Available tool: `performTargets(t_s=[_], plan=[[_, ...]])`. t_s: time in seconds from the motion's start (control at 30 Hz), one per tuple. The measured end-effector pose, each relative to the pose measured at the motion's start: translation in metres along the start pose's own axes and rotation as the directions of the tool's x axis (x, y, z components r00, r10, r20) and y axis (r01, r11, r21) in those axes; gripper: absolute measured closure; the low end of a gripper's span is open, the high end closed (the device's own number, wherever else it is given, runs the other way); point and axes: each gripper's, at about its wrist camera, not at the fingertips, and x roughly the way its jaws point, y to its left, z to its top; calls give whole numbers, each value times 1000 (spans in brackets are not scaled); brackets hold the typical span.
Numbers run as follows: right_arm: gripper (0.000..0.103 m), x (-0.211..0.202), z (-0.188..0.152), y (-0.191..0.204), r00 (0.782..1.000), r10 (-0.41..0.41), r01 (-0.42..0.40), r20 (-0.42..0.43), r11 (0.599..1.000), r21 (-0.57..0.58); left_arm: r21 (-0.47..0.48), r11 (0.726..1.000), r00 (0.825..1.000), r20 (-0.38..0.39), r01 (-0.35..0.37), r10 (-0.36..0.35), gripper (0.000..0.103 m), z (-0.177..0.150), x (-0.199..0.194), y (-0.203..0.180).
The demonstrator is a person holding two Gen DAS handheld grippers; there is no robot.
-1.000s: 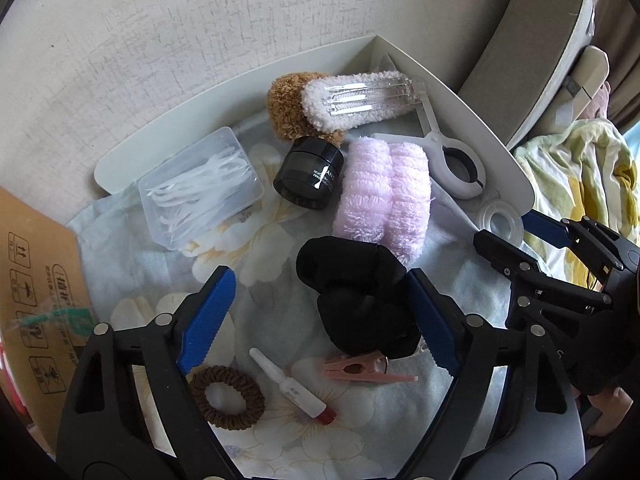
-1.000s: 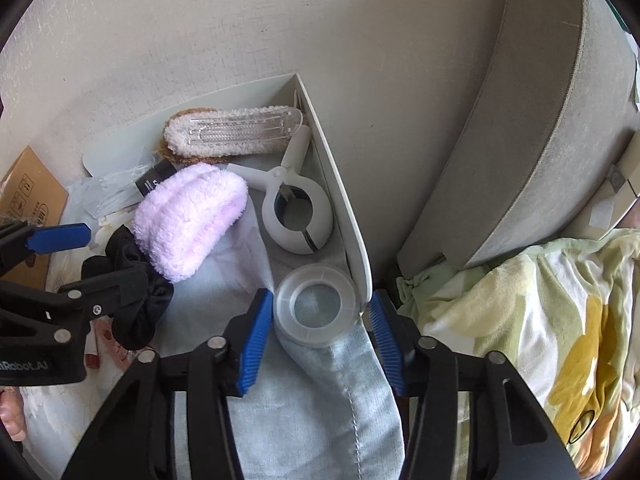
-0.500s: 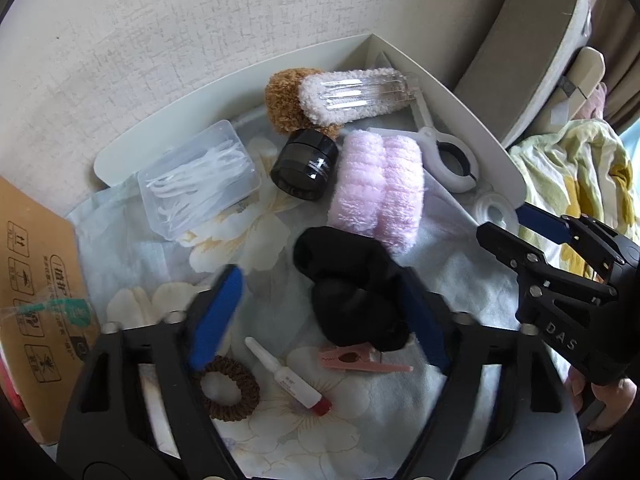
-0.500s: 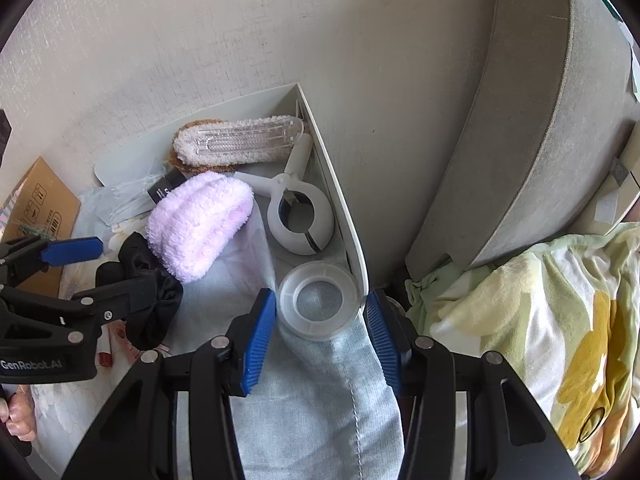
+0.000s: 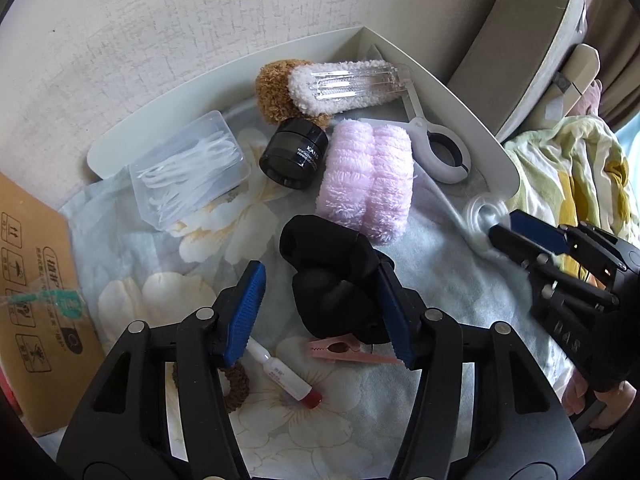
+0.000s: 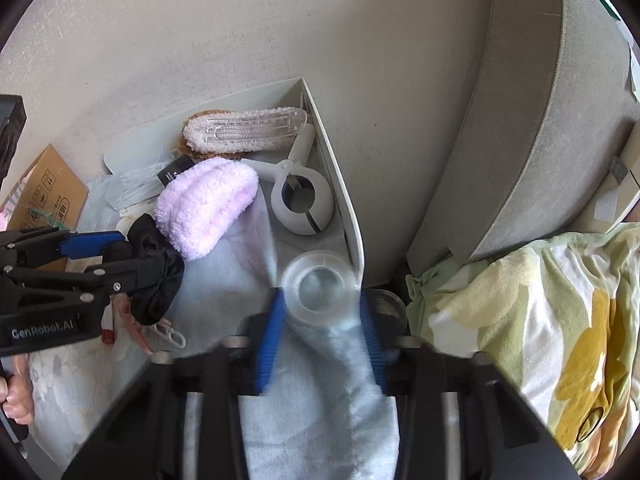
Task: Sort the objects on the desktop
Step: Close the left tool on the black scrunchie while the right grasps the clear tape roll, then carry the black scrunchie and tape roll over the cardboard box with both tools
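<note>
My left gripper (image 5: 320, 312) is open, its right finger against a black scrunchie (image 5: 336, 276) on the floral cloth; the scrunchie also shows in the right wrist view (image 6: 154, 276). My right gripper (image 6: 320, 320) holds its jaws around a clear tape roll (image 6: 318, 286) and lifts it beside the white tray's rim (image 6: 352, 216). The roll shows small in the left wrist view (image 5: 482, 214). In the tray lie a pink fluffy roll (image 5: 366, 182), a black jar (image 5: 294, 154), a clear box of floss picks (image 5: 188, 168), a fluffy hair clip (image 5: 344, 86) and a white clamp (image 5: 440, 152).
A pink clip (image 5: 352, 352), a small red-capped tube (image 5: 284, 376) and a brown hair tie (image 5: 236, 388) lie near my left gripper. A cardboard box (image 5: 36, 308) stands at the left. A grey cushion (image 6: 532, 112) and a yellow-green blanket (image 6: 540, 320) are at the right.
My right gripper has closed in on the tape roll and lifted it off the cloth. My left gripper has narrowed and come down closer around the black scrunchie.
</note>
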Motion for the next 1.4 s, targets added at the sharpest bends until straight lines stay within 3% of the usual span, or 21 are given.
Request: performTargets(t_s=[0.1, 0.2, 0.57, 0.7, 0.87, 0.97, 1.2, 1.4], plan=[[86, -3, 0, -4, 1000, 11, -11, 3, 1000, 5, 2, 1000, 1000, 3, 10, -10, 58, -5, -6, 4], [86, -4, -1, -4, 1000, 22, -22, -3, 1000, 2, 9, 1000, 1000, 0, 16, -16, 72, -5, -6, 2], [86, 7, 7, -11, 999, 38, -37, -16, 997, 72, -17, 1000, 1000, -4, 11, -11, 73, -5, -8, -2], [86, 11, 13, -9, 998, 25, -20, -60, 996, 92, -17, 1000, 1000, -4, 7, -7, 73, -7, -12, -3], [87, 7, 8, 3, 996, -36, 37, -78, 999, 17, -15, 1000, 1000, 1, 11, -11, 73, -10, -16, -4], [92, 0, 1, 5, 996, -34, 33, -82, 999, -5, -13, 1000, 1000, 10, 13, -13, 82, -11, -19, -5], [92, -28, -18, -3, 998, 62, -62, -11, 998, 20, -29, 999, 1000, 21, 19, -19, 87, -14, -24, -4], [92, -55, -14, 0, 993, 104, -105, 55, 994, 17, -92, 993, 997, 45, 73, -69, 90, -14, -43, 6]])
